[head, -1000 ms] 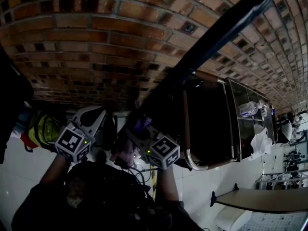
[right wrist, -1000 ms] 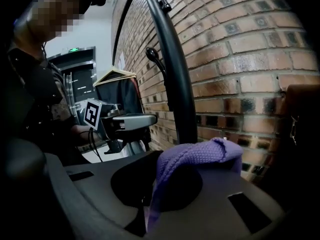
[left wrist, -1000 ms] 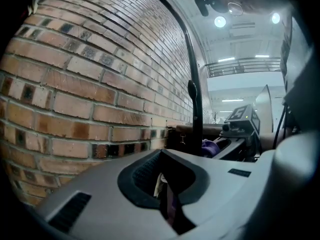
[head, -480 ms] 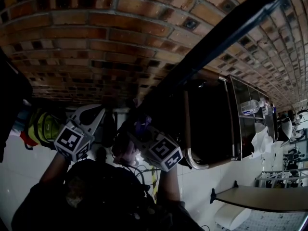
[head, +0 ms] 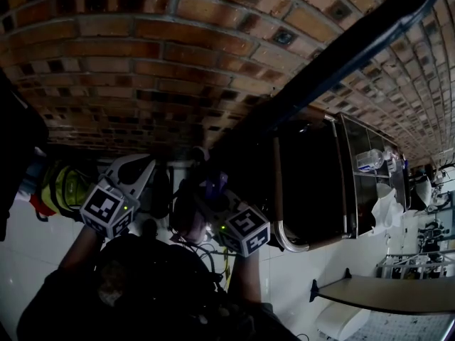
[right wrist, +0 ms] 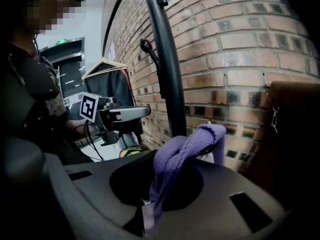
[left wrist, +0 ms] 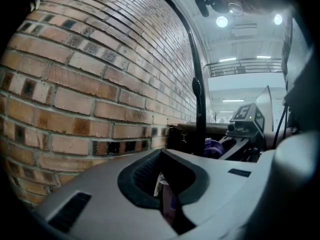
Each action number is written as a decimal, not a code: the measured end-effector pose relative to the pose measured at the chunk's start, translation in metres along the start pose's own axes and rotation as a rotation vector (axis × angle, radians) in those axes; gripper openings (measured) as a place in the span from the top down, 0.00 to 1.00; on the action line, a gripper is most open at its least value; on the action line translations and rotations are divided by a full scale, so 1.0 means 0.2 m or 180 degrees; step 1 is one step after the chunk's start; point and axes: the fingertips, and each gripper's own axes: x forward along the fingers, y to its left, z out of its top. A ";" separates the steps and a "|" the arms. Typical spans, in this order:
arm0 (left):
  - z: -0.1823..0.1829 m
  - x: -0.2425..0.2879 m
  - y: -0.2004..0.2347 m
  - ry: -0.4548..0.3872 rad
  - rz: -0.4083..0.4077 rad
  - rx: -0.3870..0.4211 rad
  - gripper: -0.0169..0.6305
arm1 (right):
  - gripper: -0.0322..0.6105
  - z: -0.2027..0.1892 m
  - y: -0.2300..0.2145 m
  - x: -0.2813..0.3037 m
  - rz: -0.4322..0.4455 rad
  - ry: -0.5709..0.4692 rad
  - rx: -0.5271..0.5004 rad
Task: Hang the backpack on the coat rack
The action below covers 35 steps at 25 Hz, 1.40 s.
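The black coat rack pole (head: 334,55) runs diagonally along the brick wall and carries a knobbed hook (right wrist: 146,46). My right gripper (head: 202,190) sits close beside the pole, and its jaws are opening. A purple backpack strap (right wrist: 190,146) loops up out of them, still pinched low in the slit. My left gripper (head: 138,169) is to its left, shut on a purple and white bit of the backpack (left wrist: 167,199). The backpack body (head: 186,222) hangs dim and mostly hidden below the grippers.
A dark cabinet (head: 313,183) with a metal frame stands right of the pole. Beside it is a brown leather item (right wrist: 295,134). A dark garment on a hanger (right wrist: 107,84) hangs further along the wall. A yellow-green object (head: 64,187) lies at the left.
The right gripper has tipped slightly, its marker cube a little lower. The left gripper has stayed still.
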 end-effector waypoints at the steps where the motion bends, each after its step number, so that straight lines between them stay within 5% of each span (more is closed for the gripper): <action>1: 0.00 0.01 0.00 -0.0005 -0.0003 -0.0006 0.91 | 0.90 0.00 0.00 0.00 -0.0008 0.0000 0.0021; 12: -0.01 0.04 -0.04 0.0023 -0.0051 -0.0030 0.91 | 0.86 -0.02 -0.04 -0.02 -0.0177 -0.0073 -0.0044; 19: 0.00 0.03 -0.01 0.0026 -0.0007 -0.0033 0.91 | 0.87 0.03 0.00 0.03 -0.0124 0.0345 -0.0864; 25: -0.01 0.03 0.01 0.0009 0.0015 -0.0074 0.91 | 0.89 0.05 0.04 0.02 0.0104 0.0372 -0.0690; 33: -0.04 0.02 0.04 0.0053 0.0078 -0.0108 0.91 | 0.90 -0.12 0.08 0.16 -0.0214 0.1063 -0.0910; 35: -0.04 0.02 0.05 0.0041 0.0082 -0.0108 0.91 | 0.90 -0.16 0.08 0.18 -0.0188 0.1007 -0.0744</action>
